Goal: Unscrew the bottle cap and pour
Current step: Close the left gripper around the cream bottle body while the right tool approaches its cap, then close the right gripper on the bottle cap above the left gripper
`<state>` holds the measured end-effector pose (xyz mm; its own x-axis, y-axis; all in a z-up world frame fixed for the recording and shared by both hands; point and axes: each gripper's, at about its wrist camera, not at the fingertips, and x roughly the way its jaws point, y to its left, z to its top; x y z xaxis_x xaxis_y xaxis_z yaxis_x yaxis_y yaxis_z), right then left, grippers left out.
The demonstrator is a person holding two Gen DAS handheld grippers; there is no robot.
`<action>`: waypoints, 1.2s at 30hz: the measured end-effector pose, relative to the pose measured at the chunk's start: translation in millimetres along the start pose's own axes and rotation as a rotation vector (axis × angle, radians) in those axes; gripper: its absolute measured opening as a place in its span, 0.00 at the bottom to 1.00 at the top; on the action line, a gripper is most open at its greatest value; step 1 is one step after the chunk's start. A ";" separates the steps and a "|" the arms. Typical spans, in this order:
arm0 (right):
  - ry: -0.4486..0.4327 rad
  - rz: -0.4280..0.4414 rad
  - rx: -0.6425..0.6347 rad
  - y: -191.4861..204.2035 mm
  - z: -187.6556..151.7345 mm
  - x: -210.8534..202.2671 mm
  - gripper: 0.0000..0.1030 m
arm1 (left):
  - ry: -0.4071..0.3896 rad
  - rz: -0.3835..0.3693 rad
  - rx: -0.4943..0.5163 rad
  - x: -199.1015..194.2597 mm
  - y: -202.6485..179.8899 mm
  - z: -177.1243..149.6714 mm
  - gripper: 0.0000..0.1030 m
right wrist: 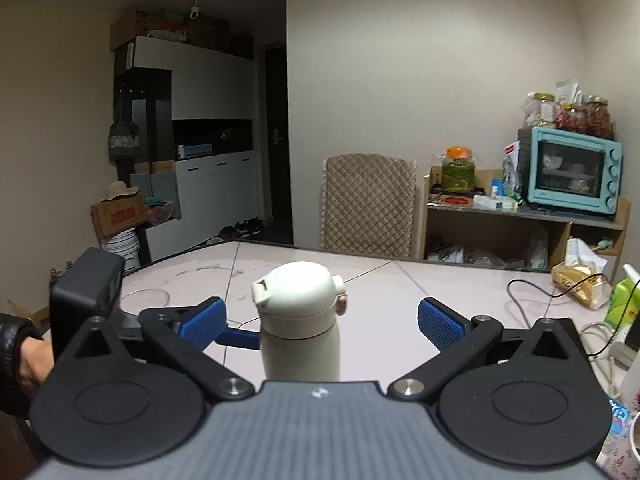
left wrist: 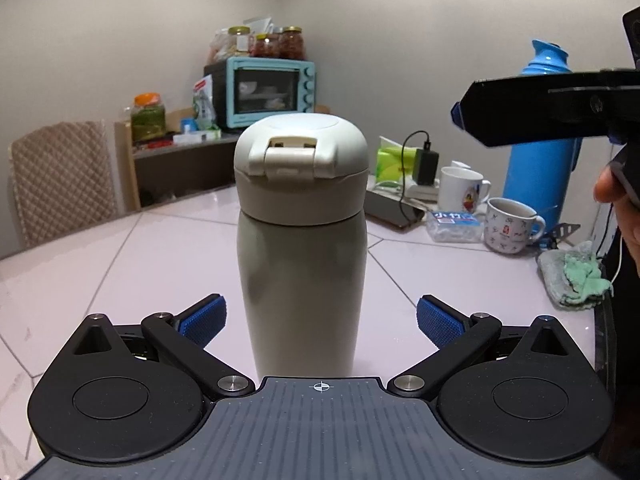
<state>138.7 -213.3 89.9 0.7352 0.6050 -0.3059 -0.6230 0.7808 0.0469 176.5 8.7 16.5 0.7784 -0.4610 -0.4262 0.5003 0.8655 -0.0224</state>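
Hand-held gripper positions show that the approach step is in hand: nothing has yet been grasped. On the pale tiled tabletop (left wrist: 120, 264) the beige bottle (left wrist: 301, 292) is seen standing upright near its middle, well apart from the mugs (left wrist: 510, 226) and blue thermos (left wrist: 540, 152) at the far right. The left hand-held gripper (left wrist: 320, 320) is held low, its blue pads (left wrist: 204, 318) spread wide on either side of the bottle's body without touching it. The right hand-held gripper (right wrist: 322, 322) is held higher, likewise spread apart, with the cap (right wrist: 298, 300) between its pads and untouched. The cap is still seated on the bottle. Next, it is judged, the body must be clamped by the left hand-held gripper and the cap by the right, then twisted.
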 end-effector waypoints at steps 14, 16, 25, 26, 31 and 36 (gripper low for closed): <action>0.053 0.046 -0.050 -2.0 2.2 14.7 1.00 | -0.002 -0.022 0.010 17.8 6.9 -10.4 1.00; 0.052 0.050 -0.055 -1.5 4.3 15.7 1.00 | -0.005 -0.018 0.014 18.9 7.1 -10.8 1.00; 0.053 0.077 -0.063 2.3 4.9 20.9 1.00 | -0.002 -0.031 0.020 23.6 9.8 -13.5 0.96; 0.053 0.078 -0.066 2.6 5.2 21.4 1.00 | -0.002 -0.036 0.021 24.3 10.2 -13.5 0.93; 0.052 0.088 -0.079 3.6 6.7 23.5 1.00 | 0.014 -0.053 0.042 28.4 12.6 -14.3 0.78; 0.052 0.102 -0.091 3.4 8.2 25.2 1.00 | 0.003 -0.067 0.055 29.0 16.7 -15.4 0.78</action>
<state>157.3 -194.1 90.2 0.6531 0.6698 -0.3533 -0.7174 0.6966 -0.0055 201.5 12.8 -10.2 0.7409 -0.5171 -0.4285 0.5719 0.8204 -0.0011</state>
